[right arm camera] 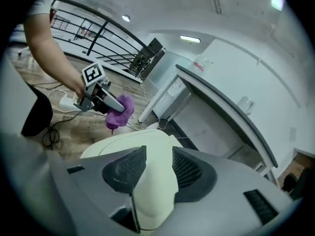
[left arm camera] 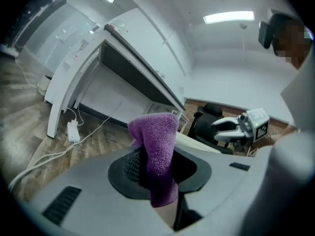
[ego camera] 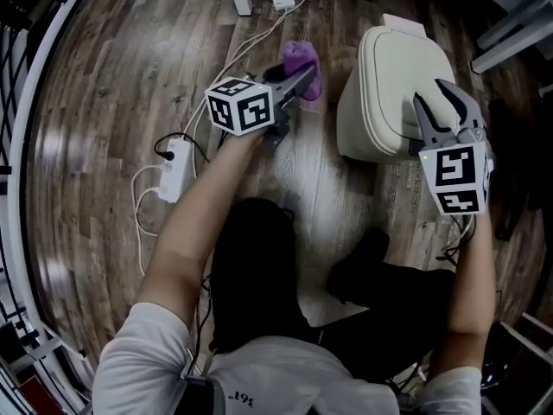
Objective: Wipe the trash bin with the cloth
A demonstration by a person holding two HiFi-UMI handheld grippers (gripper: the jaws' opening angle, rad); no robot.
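The trash bin stands on the wood floor with its cream lid up. The lid's long axis runs away from you, its hinged end pointing farthest away. Your right gripper sits over the bin's right edge with jaws spread wide. The right gripper view shows the lid's rim between the pads; whether they touch it you cannot tell. The purple cloth is just left of the bin, clear of it, pinched in your left gripper. The left gripper view shows the cloth standing lengthwise between the closed jaws, its bunched end past the tips. Only the head view shows the power strip, well left of the bin. Only the gripper views show the white desk beyond the bin.
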